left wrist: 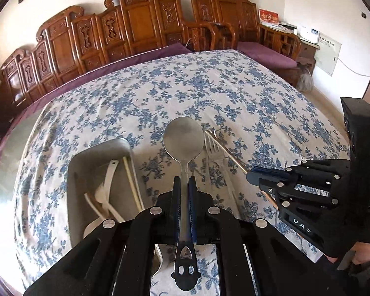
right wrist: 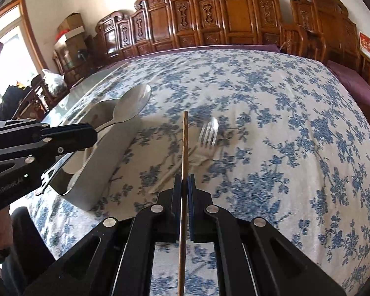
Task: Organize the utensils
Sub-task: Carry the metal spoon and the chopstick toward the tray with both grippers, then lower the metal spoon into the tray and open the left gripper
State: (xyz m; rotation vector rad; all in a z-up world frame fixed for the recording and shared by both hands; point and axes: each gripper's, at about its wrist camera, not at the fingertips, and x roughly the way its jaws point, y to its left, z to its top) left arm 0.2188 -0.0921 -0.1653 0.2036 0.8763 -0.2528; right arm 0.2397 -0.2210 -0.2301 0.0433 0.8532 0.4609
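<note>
My left claw is clamped on the neck of a steel spoon, bowl pointing up-frame, its pierced handle end hanging at the bottom centre of the left view. The steel is stiff and fairly light but slick, so a hold near the neck, where the handle is narrow and flat, should keep it from swivelling. My right claw is pinched tight on a thin metal chopstick that runs straight up the middle of the right view; it is rigid, very light and round, so I judge it likely to roll or pivot between the pads if gripped far from its middle. Out past both claws, a fork lies on the blue-flowered cloth of the table, just right of the chopstick. In the lower left of the left view sits the metal tray, already holding white plastic spoons and a pale chopstick. Carved wooden chairs line the top of the frame.
</note>
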